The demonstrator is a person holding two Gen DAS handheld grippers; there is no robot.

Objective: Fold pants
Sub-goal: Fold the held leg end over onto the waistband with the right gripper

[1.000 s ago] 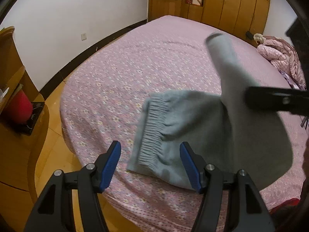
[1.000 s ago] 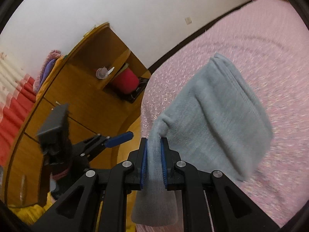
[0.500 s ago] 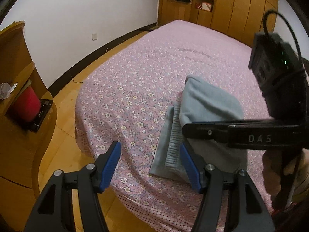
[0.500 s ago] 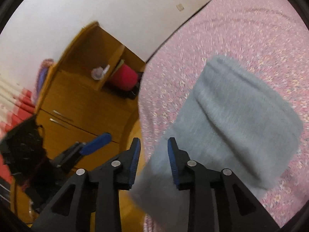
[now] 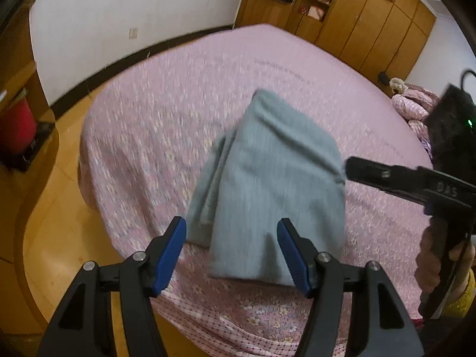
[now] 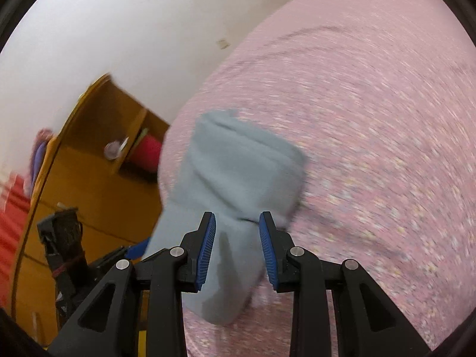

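up close, the right gripper (image 6: 235,245) has its fingers (image 6: 208,250) spread, grey pants (image 5: 267,184) lying loose between them. left gripper (image 5: 232,251) fingers spread too, empty. pants sit folded near the bed (image 5: 148,125) corner; beyond that corner, a wooden shelf (image 6: 98,160) with a red container (image 6: 147,153).

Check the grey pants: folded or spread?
Folded. The grey pants lie as a compact layered stack near the edge of the bed, stacked edges showing along one side.
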